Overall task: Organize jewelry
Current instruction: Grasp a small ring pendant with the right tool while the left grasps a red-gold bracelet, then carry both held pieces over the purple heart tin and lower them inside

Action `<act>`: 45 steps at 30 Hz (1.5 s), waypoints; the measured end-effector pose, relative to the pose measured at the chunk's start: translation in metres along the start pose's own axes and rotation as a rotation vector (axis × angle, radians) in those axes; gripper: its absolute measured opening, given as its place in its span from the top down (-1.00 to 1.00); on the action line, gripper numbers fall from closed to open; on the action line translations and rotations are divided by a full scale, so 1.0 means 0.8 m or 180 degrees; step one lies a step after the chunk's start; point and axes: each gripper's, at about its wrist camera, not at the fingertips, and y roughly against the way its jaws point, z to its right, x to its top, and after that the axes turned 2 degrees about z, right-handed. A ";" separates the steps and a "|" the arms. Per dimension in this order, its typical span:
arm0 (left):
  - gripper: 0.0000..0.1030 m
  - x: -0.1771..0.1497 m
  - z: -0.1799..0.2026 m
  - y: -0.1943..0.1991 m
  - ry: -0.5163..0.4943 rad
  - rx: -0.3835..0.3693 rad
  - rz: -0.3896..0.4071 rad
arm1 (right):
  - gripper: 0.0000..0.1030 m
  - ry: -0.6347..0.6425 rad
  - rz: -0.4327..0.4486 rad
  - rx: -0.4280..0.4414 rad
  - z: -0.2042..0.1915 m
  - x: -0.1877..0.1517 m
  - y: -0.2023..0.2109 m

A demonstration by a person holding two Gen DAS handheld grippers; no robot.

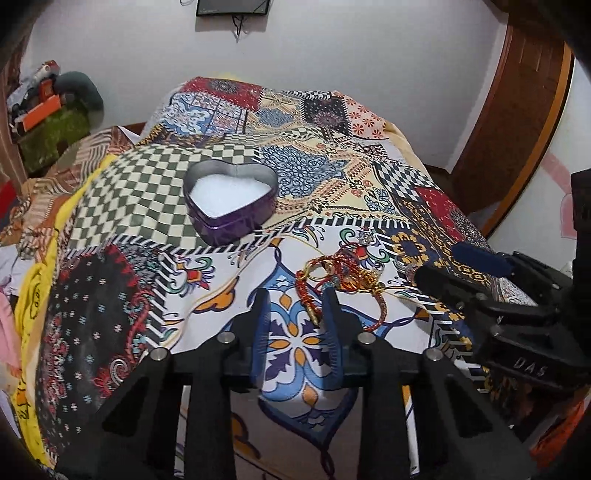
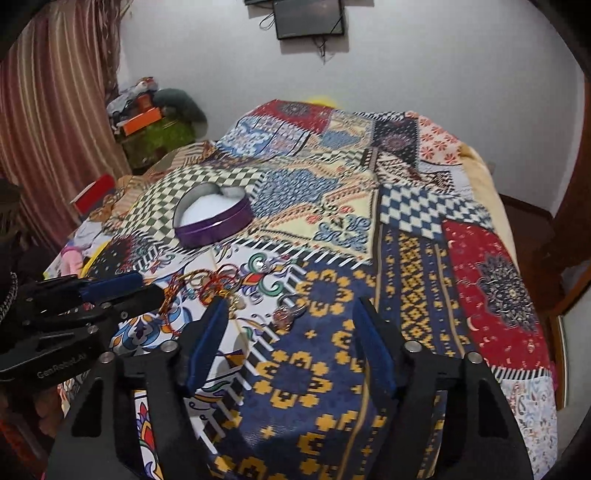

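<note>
A purple heart-shaped tin (image 1: 231, 201) with a white lining stands open on the patchwork bed cover; it also shows in the right wrist view (image 2: 212, 218). A tangle of red and gold thread bracelets (image 1: 334, 273) lies in front of it, just beyond my left gripper (image 1: 295, 301), which is open and empty. The right wrist view shows the same bracelets (image 2: 207, 286) and a small ring (image 2: 291, 308) near my right gripper (image 2: 290, 310), open and empty. Each gripper appears in the other's view: the right one (image 1: 461, 269), the left one (image 2: 136, 286).
The patchwork cover (image 2: 406, 221) drapes the whole bed. Clutter and a green box (image 2: 155, 140) sit at the far left by a striped curtain (image 2: 48, 122). A wooden door frame (image 1: 517, 122) stands at the right. A dark screen (image 2: 310, 18) hangs on the wall.
</note>
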 end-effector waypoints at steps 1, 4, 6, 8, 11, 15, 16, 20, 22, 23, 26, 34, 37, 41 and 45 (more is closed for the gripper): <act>0.55 0.001 0.000 -0.002 0.0016 -0.0027 -0.0012 | -0.13 0.0009 -0.0015 0.0009 -0.001 0.000 -0.002; 0.61 0.003 0.000 -0.010 0.0053 -0.0048 -0.0040 | 0.00 0.0024 -0.0078 0.0033 -0.002 -0.001 -0.010; 0.61 0.003 0.000 -0.014 0.0060 -0.0033 -0.0033 | 0.05 0.0020 -0.0117 0.0052 -0.002 -0.001 -0.014; 0.70 0.002 -0.001 -0.018 0.0075 -0.0019 -0.0008 | 0.14 -0.0002 -0.0146 0.0074 -0.002 -0.002 -0.018; 0.80 -0.002 -0.004 -0.022 0.0124 -0.0056 0.0023 | 0.37 -0.0017 -0.0212 0.0101 -0.002 -0.004 -0.025; 0.87 -0.005 -0.005 -0.023 0.0134 -0.0095 0.0056 | 0.54 0.0013 -0.0210 0.0043 -0.005 -0.004 -0.029; 0.87 -0.004 -0.005 -0.023 0.0134 -0.0109 0.0057 | 0.73 0.0028 -0.0218 0.0013 -0.005 -0.004 -0.031; 0.88 -0.003 -0.006 -0.018 0.0162 -0.0150 0.0069 | 0.80 0.0002 -0.0185 -0.0081 -0.003 -0.004 -0.029; 0.88 -0.002 -0.005 -0.013 0.0142 -0.0148 0.0092 | 0.80 -0.0044 -0.0145 -0.0097 0.001 -0.004 -0.024; 0.88 -0.002 -0.004 -0.009 0.0132 -0.0142 0.0111 | 0.80 -0.0066 -0.0133 -0.0096 0.003 -0.003 -0.021; 0.88 0.000 -0.001 0.004 0.0123 -0.0141 0.0181 | 0.80 -0.0096 -0.0078 -0.0089 0.004 0.001 -0.011; 0.88 0.013 0.003 0.044 0.0101 -0.0139 0.0393 | 0.80 -0.0111 0.0117 -0.0092 -0.004 0.011 0.027; 0.88 0.017 0.005 0.060 0.0080 -0.0122 0.0491 | 0.80 -0.0119 0.0196 -0.0079 -0.008 0.017 0.040; 0.88 0.023 0.004 0.082 0.0080 -0.0095 0.0636 | 0.80 -0.0089 0.0285 -0.0077 -0.015 0.021 0.053; 0.88 0.031 -0.003 0.098 0.0115 -0.0067 0.0752 | 0.80 -0.0026 0.0391 -0.0077 -0.026 0.028 0.065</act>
